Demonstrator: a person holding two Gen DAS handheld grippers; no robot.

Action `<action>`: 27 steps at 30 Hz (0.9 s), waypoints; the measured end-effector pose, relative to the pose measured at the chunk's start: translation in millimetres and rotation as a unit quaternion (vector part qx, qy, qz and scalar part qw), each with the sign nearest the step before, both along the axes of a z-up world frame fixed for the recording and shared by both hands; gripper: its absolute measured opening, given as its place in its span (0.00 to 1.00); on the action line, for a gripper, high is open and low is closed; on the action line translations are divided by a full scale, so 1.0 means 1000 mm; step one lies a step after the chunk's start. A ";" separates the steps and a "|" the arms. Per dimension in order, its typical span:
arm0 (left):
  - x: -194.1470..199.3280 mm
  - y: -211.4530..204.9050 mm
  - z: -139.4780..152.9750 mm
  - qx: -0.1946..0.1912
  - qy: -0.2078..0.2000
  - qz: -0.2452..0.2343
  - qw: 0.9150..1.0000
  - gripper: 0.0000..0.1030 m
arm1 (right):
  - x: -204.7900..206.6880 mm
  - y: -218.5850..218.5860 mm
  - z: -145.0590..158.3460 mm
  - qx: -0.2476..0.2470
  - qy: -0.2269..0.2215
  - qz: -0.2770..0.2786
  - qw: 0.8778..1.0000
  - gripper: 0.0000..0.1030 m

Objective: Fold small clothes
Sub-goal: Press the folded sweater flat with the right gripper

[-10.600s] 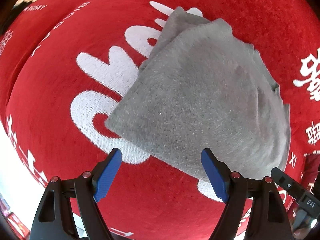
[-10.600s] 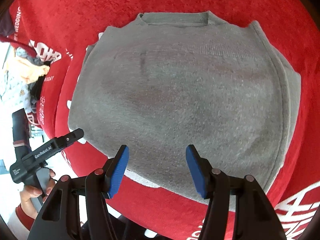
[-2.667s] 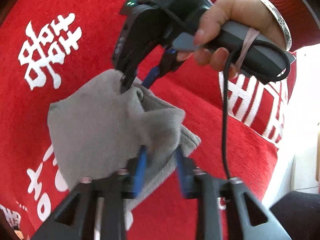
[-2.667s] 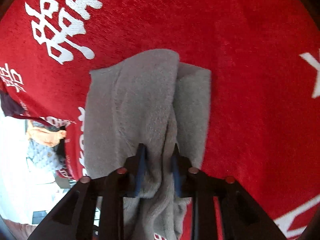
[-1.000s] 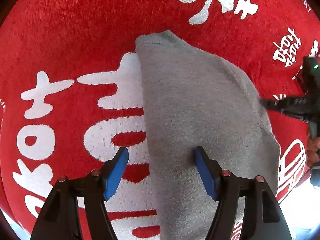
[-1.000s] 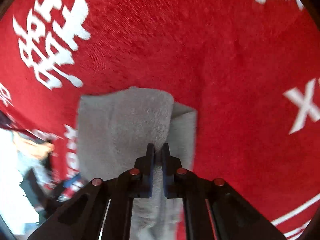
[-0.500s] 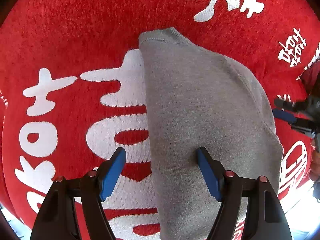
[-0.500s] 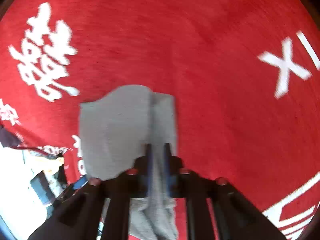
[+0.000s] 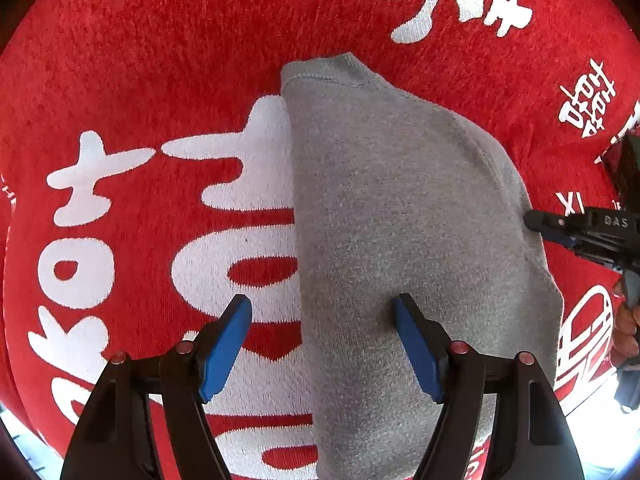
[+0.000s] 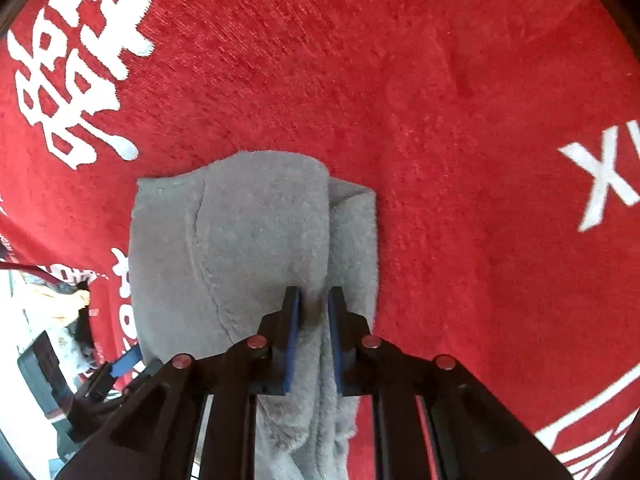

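Plain heather-grey knitted garment (image 9: 400,208), no print. Red woven cloth (image 9: 140,60) beneath, patterned with large white characters. Black grippers' finger pads (image 9: 224,344) blue.

- The folded garment (image 9: 400,208) lies on the cloth-covered tabletop (image 9: 160,60).
- The left gripper (image 9: 322,344) hangs above its left edge.
- The right gripper (image 10: 314,334) straddles its right edge.

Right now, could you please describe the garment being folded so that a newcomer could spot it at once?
Look at the red cloth printed with large white characters that covers the surface. On it lies a small grey knit garment, folded into a long strip. It is the only plain grey thing there, with a stitched collar at its far end.
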State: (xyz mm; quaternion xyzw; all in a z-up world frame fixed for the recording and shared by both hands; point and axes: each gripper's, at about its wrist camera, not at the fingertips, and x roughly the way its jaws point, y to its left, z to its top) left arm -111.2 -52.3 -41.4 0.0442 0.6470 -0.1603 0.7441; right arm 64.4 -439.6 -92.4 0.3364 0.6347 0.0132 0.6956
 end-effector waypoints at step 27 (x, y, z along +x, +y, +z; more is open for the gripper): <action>0.007 0.017 -0.002 -0.003 0.014 0.011 1.000 0.81 | -0.064 0.005 0.016 0.046 0.003 -0.011 0.999 0.59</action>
